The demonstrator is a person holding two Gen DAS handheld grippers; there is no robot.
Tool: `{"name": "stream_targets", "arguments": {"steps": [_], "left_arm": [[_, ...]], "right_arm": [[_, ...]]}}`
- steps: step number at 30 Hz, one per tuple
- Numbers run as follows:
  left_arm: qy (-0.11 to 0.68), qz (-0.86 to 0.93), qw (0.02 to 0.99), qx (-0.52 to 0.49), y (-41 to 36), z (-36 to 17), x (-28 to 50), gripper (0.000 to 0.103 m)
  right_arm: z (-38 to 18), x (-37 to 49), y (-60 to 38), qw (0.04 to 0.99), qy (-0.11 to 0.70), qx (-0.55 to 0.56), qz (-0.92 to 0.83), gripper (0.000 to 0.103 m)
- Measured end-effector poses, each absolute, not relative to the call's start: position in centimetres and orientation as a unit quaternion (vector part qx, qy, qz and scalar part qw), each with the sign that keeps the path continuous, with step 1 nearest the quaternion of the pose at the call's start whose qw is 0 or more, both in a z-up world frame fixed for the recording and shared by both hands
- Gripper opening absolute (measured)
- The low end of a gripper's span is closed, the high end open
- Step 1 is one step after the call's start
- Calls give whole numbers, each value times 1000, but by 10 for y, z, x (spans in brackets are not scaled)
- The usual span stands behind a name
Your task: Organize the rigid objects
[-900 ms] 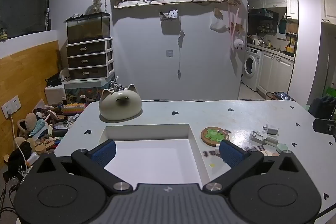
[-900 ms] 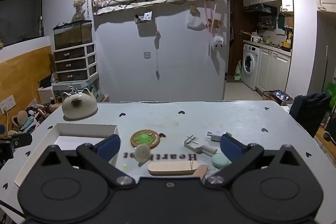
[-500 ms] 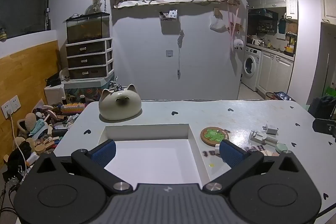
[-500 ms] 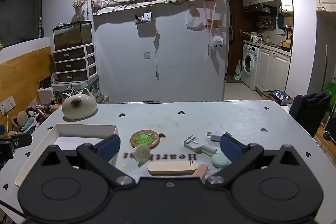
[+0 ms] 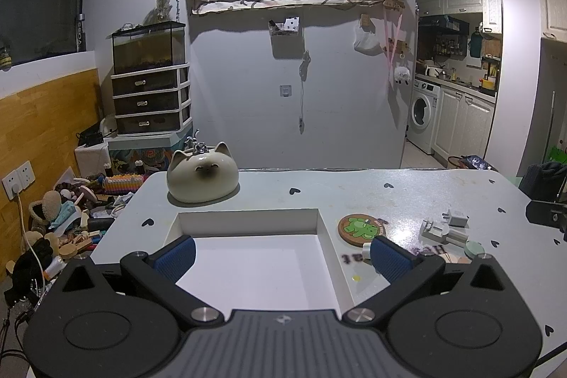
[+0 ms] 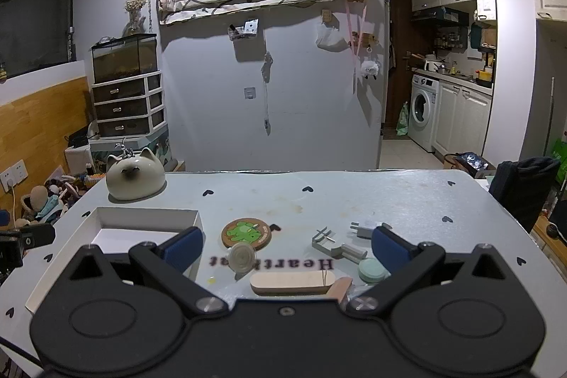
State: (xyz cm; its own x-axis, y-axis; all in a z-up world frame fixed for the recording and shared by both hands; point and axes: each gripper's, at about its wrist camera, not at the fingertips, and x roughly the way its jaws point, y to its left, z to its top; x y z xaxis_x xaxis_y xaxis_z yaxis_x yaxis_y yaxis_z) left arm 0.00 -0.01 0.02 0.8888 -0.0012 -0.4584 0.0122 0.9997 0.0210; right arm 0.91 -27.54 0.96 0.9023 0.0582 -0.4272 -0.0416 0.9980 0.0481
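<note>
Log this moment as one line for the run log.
left gripper: open over empty white tray | right gripper: open above beige oblong block | round green-frog coaster: on table

- A shallow white box (image 6: 106,218) lies open on the left.
- A round coaster (image 6: 246,233) with a green figure lies flat just right of it.
- A pale disc (image 6: 241,257) stands on edge.
- A tan oval block (image 6: 292,282) lies flat nearest.
- A mint round tin (image 6: 370,270) sits beside two white plugs (image 6: 342,245).
</note>
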Motion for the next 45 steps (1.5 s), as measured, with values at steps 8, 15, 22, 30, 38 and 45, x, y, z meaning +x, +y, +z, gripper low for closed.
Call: {"name": "stream_targets", "arguments": {"steps": [8,15,22,30,38,45], "left_arm": [[235,-4,972,11,-2,0,-1,103],[235,-5,972,11,-4,5,-3,103],[235,-5,972,11,-4,8,-3,103],[234,-5,972,10,-4,8,-3,103],[234,-6,972,10,-3,7,-3,103],[234,-7,972,10,-5,8,-4,103]], "right_arm": [[10,8,-276,975,219,18,26,103],[9,8,-278,975,219,18,26,103],[11,4,-272,975,219,18,26,103],[11,4,-272,975,219,19,26,103],[12,2,-273,975,220,19,26,103],[12,2,-273,975,220,20,25,103]]}}
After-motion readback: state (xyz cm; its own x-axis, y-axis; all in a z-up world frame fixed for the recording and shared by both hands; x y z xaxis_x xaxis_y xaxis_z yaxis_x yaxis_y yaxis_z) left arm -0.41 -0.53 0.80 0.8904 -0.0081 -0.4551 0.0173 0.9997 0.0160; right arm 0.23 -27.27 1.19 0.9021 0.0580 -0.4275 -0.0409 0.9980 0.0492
